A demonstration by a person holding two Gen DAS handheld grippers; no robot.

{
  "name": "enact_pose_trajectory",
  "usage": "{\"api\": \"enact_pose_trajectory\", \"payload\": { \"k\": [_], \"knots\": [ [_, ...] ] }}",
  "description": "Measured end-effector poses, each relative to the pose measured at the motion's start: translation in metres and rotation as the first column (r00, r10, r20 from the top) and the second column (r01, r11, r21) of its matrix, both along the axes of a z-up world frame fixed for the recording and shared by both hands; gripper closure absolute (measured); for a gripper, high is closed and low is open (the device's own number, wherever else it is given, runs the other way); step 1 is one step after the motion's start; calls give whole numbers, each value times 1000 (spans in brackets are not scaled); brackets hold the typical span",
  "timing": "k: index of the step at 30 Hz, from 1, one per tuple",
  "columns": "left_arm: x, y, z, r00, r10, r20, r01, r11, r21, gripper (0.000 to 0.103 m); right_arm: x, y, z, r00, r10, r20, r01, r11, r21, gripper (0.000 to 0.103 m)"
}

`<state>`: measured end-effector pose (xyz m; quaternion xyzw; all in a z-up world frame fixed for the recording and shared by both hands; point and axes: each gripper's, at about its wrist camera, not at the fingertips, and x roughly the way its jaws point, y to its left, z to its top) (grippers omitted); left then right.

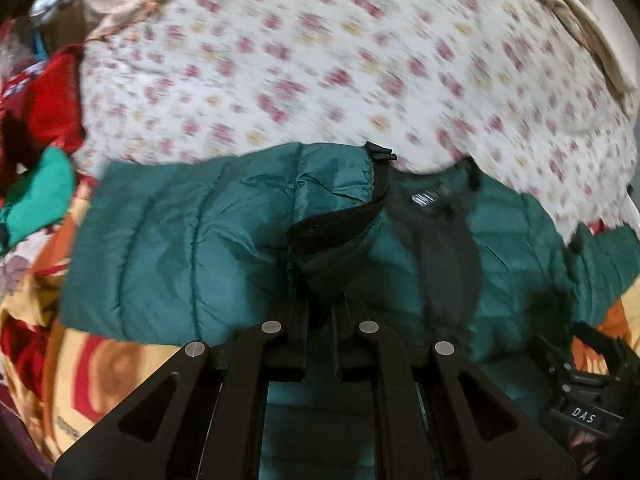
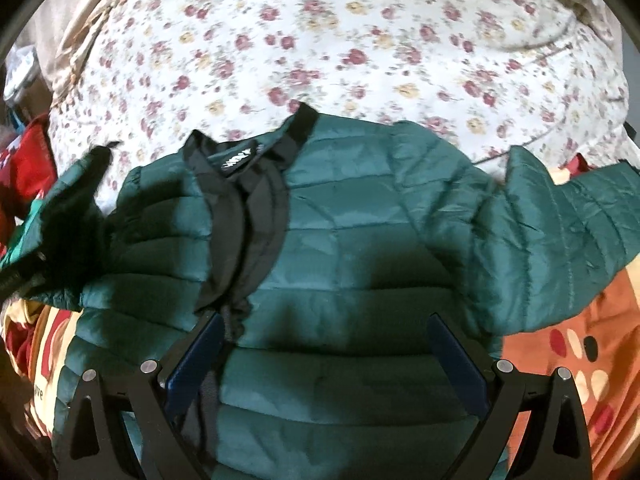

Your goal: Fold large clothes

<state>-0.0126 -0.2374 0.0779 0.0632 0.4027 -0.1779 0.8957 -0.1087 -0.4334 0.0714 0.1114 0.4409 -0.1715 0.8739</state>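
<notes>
Green quilted jacket [image 2: 360, 240] flat, collar toward floral sheet [image 2: 320, 40].

The quilted puffer jacket [image 2: 360, 248] is a deep teal green, its stitched channels running as darker lines across the shiny fabric. Its neckline trim [image 2: 244, 216] and inner lining are black, with a small black label bearing pale lettering. The floral bedsheet [image 2: 360, 40] is white, scattered with small dark-pink and pale-yellow blossoms. Below the jacket, the patterned blanket [image 2: 568, 360] is orange and yellow with red, cream and black spots. At the left edge lies a bright red cloth [image 1: 52, 100] beside a lighter mint-green cloth [image 1: 40, 196]. The left gripper [image 1: 320, 308] is black with silver rivets; the right gripper [image 2: 324, 344] is black with dark-blue pads.
</notes>
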Motion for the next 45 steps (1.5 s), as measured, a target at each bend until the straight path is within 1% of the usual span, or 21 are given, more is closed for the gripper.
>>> {"api": "enact_pose_trajectory", "payload": {
  "k": [6,11,13,15,16,17,18,19,22,23,26,29,32,35,36,37,38,39,40,43,45],
  "knots": [
    [-12,-53,-36,996,-56,-73,59,998,33,96,-13,-24,-6,999,-38,-15,39,999,18,3],
    [-18,-81,-71,981,-105,-165,116,992,56,96,-19,-36,-13,998,-62,-26,63,997,43,3],
    [-21,-86,-81,975,-113,-190,124,991,47,95,-21,-37,-14,998,-64,-27,65,996,57,3],
    [-24,-83,-80,973,-133,-189,138,990,13,88,-22,-38,-14,998,-63,-29,65,996,67,3],
    [-24,-79,-77,963,-162,-214,160,987,-24,76,-22,-39,-14,998,-64,-27,66,995,70,3],
    [-24,-75,-75,949,-190,-252,182,982,-53,61,-22,-39,-13,997,-67,-24,69,995,75,3],
    [-25,-66,-69,933,-221,-283,197,974,-111,55,-22,-40,-12,997,-69,-21,71,994,80,2],
    [-27,-59,-62,930,-231,-286,198,970,-140,47,-22,-40,-12,997,-71,-15,72,993,91,2],
    [-37,-30,-32,948,-227,-224,199,970,-142,43,-16,-37,-11,998,-61,8,59,984,165,2],
    [-40,-18,-19,953,-226,-202,199,969,-146,42,-12,-34,-11,999,-53,10,50,980,191,3],
    [-41,15,5,967,-197,-158,174,973,-153,42,5,-18,-14,1000,-5,27,-2,967,255,3],
    [-33,48,21,988,-123,-91,112,986,-120,42,25,3,-21,999,42,32,-49,961,273,3],
    [-27,73,29,999,-45,-25,43,995,-91,42,45,20,-31,996,82,25,-86,951,296,3],
    [-15,90,24,1000,19,-14,-19,998,-61,41,64,33,-44,994,106,8,-103,949,298,13],
    [-11,93,20,999,29,-19,-30,998,-56,41,71,38,-50,994,112,-8,-105,951,290,19],
    [-6,96,14,999,39,-30,-40,998,-46,41,75,41,-54,993,116,-16,-107,951,289,27],
    [-2,96,9,998,49,-43,-51,998,-34,41,79,44,-58,992,122,-21,-111,953,284,32],
    [0,98,6,997,57,-54,-59,998,-28,41,80,46,-60,992,123,-24,-112,956,270,43],
    [3,100,2,996,64,-64,-66,998,-26,41,81,49,-60,992,125,-24,-115,963,245,59],
    [7,104,-7,993,80,-84,-83,996,-31,41,75,52,-55,989,145,-2,-142,969,202,80],
    [7,106,-8,992,81,-92,-85,995,-43,41,68,50,-47,987,159,21,-160,973,168,84]
  ]
}}
